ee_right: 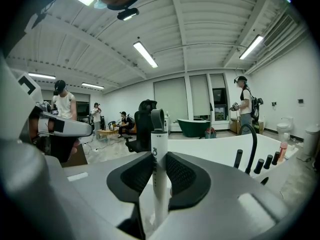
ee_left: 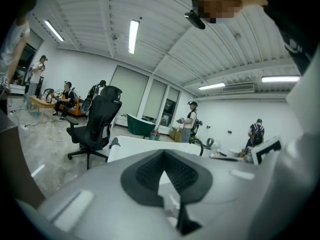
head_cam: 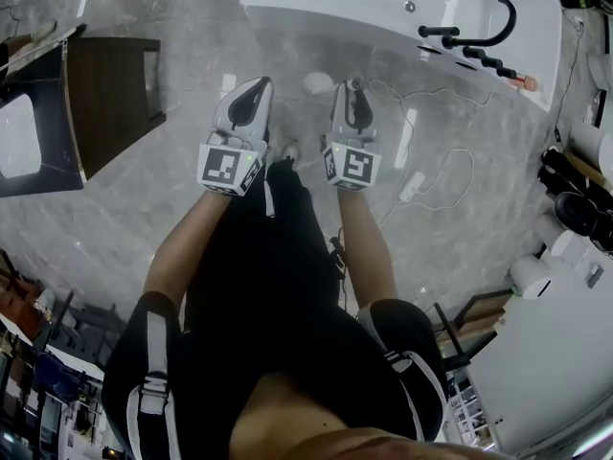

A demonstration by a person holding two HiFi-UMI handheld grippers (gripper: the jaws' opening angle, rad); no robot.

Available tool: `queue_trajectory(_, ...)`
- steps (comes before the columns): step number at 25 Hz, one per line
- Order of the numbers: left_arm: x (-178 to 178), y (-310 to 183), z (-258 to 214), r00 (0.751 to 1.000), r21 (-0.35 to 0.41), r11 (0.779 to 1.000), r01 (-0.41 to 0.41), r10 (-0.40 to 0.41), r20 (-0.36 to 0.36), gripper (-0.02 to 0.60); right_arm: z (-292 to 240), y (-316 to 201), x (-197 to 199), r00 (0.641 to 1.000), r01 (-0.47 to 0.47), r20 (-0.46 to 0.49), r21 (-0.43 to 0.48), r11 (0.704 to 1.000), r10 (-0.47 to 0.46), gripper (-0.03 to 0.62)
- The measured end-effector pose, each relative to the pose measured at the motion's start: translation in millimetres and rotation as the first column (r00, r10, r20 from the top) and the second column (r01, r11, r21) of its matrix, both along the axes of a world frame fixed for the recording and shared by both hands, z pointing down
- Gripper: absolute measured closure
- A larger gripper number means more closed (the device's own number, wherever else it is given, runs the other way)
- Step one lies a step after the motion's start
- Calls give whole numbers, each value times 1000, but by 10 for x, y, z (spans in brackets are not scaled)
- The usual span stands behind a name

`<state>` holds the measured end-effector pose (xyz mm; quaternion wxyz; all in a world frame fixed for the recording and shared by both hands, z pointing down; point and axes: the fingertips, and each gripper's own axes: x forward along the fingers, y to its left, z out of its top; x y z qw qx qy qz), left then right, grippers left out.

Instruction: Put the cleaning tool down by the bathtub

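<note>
While right gripper (ee_right: pixel 160 176) clamps cleaning tool (ee_right: pixel 159 144), bathtub (ee_right: pixel 212 151) stands near.

Grey marbled floor (head_cam: pixel 124 209) bears white bathtub (head_cam: pixel 402 27) and dark cabinet (head_cam: pixel 110 99)

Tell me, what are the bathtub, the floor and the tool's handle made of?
The bathtub is smooth, glossy white with light reflections, so probably acrylic or enamel. The floor is grey, veined and shiny, likely polished stone or marble-look tile. The handle is a plain matte white tube with a grey loop on top, most likely plastic.
</note>
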<state>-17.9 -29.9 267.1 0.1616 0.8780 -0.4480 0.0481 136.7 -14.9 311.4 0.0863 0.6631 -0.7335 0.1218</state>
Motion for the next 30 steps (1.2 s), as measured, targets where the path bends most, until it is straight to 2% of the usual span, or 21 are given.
queue_trajectory(6, -1, -251, 402, 1000, -11, 1000, 12, -12, -7, 574, 477, -215, 29, 1000, -17, 0, -7, 1000, 17, 508)
queue_trajectory(17, -27, -468, 1260, 1000, -31, 999, -6, 6, -11, 574, 1510, -497, -107, 1000, 26, -8, -26, 999, -26, 508)
queue_trajectory(30, 45, -495, 1973, 1000, -38, 999, -26, 26, -15, 574, 2547, -506, -119, 1000, 5, 18, -49, 999, -4, 507)
